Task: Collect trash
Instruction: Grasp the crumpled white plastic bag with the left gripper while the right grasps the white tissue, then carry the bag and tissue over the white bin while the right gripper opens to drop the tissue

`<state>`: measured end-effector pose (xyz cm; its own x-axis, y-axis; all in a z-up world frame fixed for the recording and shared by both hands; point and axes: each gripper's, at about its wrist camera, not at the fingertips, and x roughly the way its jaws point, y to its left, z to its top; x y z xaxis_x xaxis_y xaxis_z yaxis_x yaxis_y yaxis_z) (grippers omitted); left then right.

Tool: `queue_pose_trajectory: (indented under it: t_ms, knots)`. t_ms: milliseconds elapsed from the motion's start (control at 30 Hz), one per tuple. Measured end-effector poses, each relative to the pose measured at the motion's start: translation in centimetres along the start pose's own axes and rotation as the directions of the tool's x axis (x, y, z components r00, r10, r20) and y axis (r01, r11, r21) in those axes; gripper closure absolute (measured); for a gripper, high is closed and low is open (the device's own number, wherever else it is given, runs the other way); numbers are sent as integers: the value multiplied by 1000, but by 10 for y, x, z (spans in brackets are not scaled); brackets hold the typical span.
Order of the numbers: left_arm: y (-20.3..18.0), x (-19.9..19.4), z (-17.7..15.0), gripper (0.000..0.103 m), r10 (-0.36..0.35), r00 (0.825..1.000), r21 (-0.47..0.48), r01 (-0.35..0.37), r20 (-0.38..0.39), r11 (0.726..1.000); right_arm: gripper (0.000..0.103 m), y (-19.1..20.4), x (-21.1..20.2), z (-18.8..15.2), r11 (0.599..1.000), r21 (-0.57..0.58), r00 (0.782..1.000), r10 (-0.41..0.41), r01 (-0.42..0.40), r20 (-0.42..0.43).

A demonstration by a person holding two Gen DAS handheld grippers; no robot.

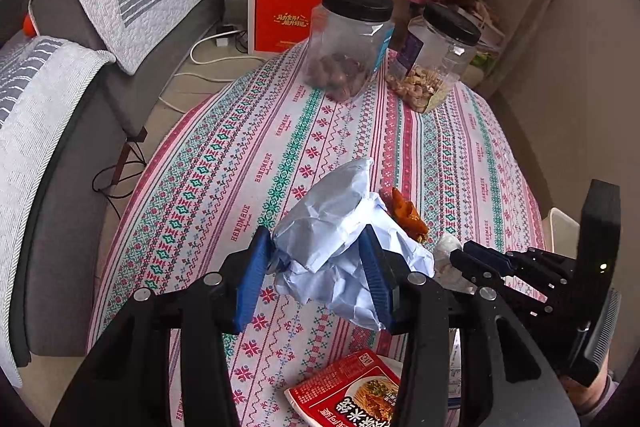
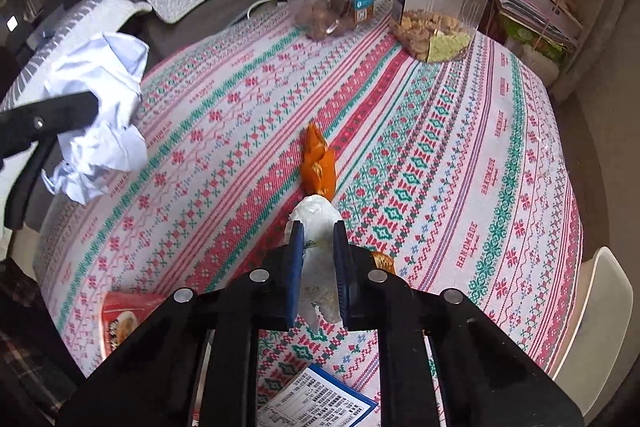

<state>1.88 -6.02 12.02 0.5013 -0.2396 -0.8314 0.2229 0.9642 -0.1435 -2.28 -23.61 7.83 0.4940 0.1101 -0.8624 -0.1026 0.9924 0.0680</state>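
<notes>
Already the left gripper (image 1: pixel 316 267) pinches the crumpled paper ball (image 1: pixel 340 247), light and springy, above the tablecloth (image 1: pixel 224 163). The right gripper (image 2: pixel 318 267) squeezes what looks like a soft white plastic wad (image 2: pixel 316 215); the orange peel (image 2: pixel 318 165) lies just beyond.

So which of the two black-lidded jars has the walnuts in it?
The left jar, the one with the blue label, on the sofa side; it holds round brown nuts. The other jar has a dark label and pale, smaller pieces.
</notes>
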Motion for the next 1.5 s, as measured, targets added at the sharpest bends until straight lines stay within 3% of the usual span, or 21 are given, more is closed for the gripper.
queue_pose_trajectory:
  t_ms: [333, 933, 1500]
  knots:
    - [-6, -14, 1, 57, -9, 995, -17, 11, 103, 1000, 89, -8, -49, 15, 1000, 7, 977, -8, 7, 215]
    - [-37, -29, -5, 57, -34, 976, 23, 29, 215, 999, 89, -29, -89, 3, 996, 32, 943, -85, 79, 322]
    - [-91, -27, -15, 57, -79, 969, 109, 55, 235, 993, 89, -75, -129, -19, 983, 126, 912, -169, 130, 374]
